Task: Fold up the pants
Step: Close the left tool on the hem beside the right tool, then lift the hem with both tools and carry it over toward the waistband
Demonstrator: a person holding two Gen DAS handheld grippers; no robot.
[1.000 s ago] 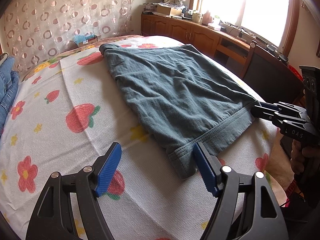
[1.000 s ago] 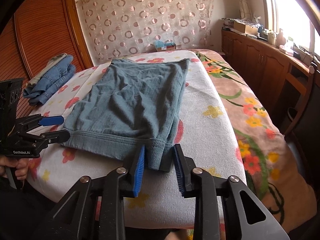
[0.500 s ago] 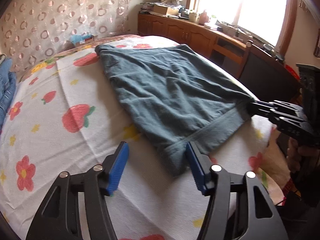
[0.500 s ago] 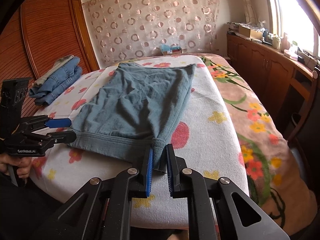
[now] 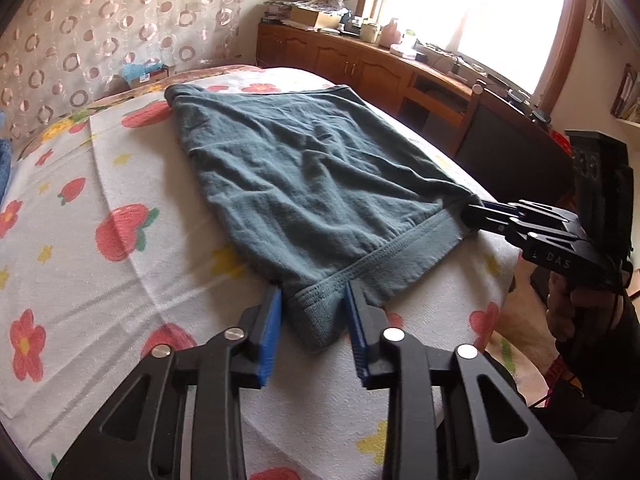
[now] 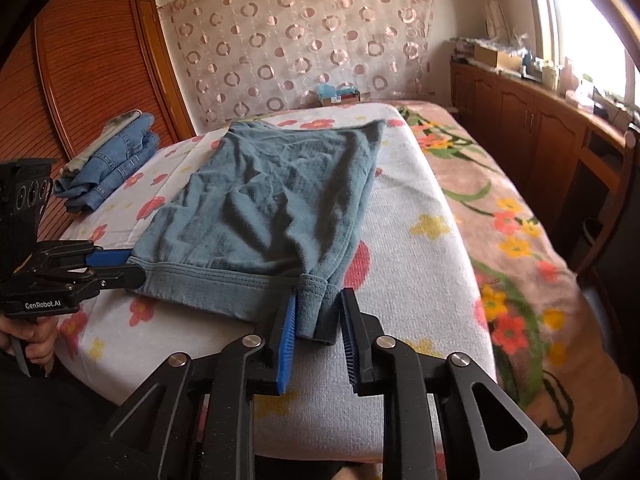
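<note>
Teal pants (image 5: 312, 184) lie flat and folded on the flower-print bed cover (image 5: 120, 280), waistband toward me. In the left wrist view my left gripper (image 5: 314, 320) straddles the near waistband corner. Its jaws are closing, and both blue pads touch the bunched cloth. My right gripper (image 5: 470, 214) sits at the other waistband corner. In the right wrist view the pants (image 6: 272, 200) reach back across the bed. The right gripper (image 6: 318, 332) has that corner between its jaws, which are opening, with a gap at the right pad. The left gripper (image 6: 130, 268) pinches the far-left corner.
Folded jeans (image 6: 112, 164) are stacked at the bed's left side beside a wooden wardrobe (image 6: 92, 72). Low wooden cabinets (image 6: 540, 120) run under the window on the right. A tissue box (image 6: 336, 94) stands at the bed's head. A person's hand (image 5: 572, 312) holds the right gripper's handle.
The left jaws narrowed from wide apart to closed in on the waistband corner. The right jaws pinched tighter, then parted a little. Neither hand shifted.
</note>
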